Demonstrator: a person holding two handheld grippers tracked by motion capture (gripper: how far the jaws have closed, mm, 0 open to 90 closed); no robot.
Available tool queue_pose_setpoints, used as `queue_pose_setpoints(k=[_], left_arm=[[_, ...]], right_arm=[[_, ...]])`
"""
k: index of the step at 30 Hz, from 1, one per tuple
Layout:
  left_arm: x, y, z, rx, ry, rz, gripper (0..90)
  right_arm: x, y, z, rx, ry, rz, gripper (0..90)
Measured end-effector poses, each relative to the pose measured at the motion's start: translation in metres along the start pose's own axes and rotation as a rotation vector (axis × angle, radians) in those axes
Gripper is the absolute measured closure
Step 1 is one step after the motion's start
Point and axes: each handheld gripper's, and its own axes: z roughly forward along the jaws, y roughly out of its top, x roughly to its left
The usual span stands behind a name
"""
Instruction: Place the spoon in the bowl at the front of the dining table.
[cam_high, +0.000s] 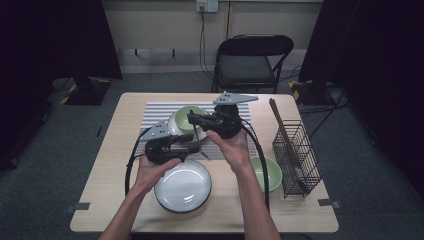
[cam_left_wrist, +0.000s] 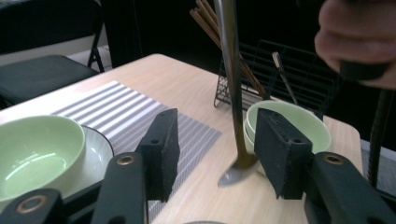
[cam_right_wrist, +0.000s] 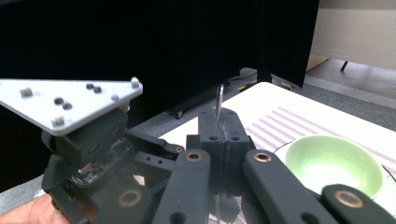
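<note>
Spoon hanging upright in your right tool, left tool spread around it

You are holding a metal spoon (cam_left_wrist: 232, 93) by the upper end of its handle. It is hanging almost straight down, and its bowl end is sitting low, just above the counter (cam_high: 120, 145) or touching it; I cannot tell which. It is near the front green bowl (cam_left_wrist: 292, 123).

The spoon is looking stiff, thin and light, so weight is probably not the problem. The smooth polished handle is likely to be slippery, and with a hold so near the top it may be swinging or turning between the pads. A hold lower, on the flat of the handle above the bowl, would probably be steadier. The ceramic pieces near it, the green bowl on a white plate (cam_high: 172, 125) and the empty plate (cam_high: 183, 187) in front of you, are looking fragile, so a dropped spoon could chip them.

Your right tool (cam_right_wrist: 219, 135) is pressed together on the handle, whose tip is standing out above the pads. Your left tool (cam_left_wrist: 217, 140) is spread wide and pinching nothing. In the left gripper view the handle is passing between its two pads (cam_left_wrist: 161, 144), touching neither. It seems that you are preparing to take the spoon over with the left tool.
</note>
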Motion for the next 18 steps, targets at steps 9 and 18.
queue_pose_setpoints(k=[9, 18], left_arm=[[0.0023, 0.0098, -0.0018, -0.040, -0.019, -0.025, 69.7], [0.0094, 0.0083, -0.0068, -0.034, -0.022, -0.031, 83.8]], right_arm=[[0.0053, -0.0018, 0.0040, 0.005, 0.013, -0.010, 90.0], [0.0059, 0.0001, 0.0011, 0.012, 0.013, -0.026, 89.7]])
